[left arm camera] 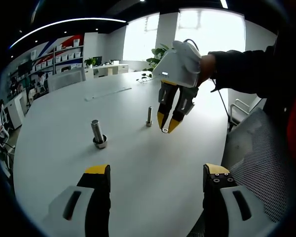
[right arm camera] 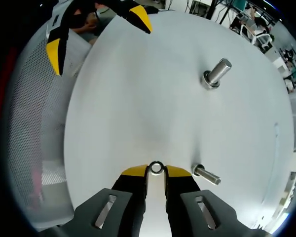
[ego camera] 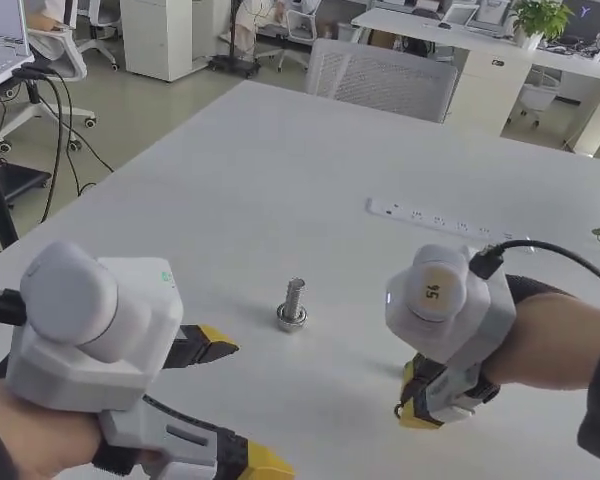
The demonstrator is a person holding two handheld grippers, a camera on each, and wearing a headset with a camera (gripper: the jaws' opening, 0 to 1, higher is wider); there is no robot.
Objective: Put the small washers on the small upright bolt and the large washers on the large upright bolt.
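White desks (ego camera: 450, 25); mesh chair (ego camera: 380, 78); potted plant (ego camera: 540, 15); bright windows (left arm camera: 207, 29).

1. Left gripper (left arm camera: 156, 170): own jaws rise from bottom centre, spread wide, nothing between them, yellow tips over bare white table (left arm camera: 54, 123).
2. Right gripper (left arm camera: 166, 126): upper centre, held by a hand (left arm camera: 205, 63), jaws pointing down, tips pinching a small washer (left arm camera: 165, 130) above the tabletop.
3. Large bolt (left arm camera: 96, 132): upright, left of centre.
4. Small bolt (left arm camera: 149, 116): upright, just left of the right gripper's tips, apart from them.
5. Power strip (left arm camera: 108, 93): upper left, flat on the table.
6. Mesh chair (left arm camera: 266, 158): right edge.
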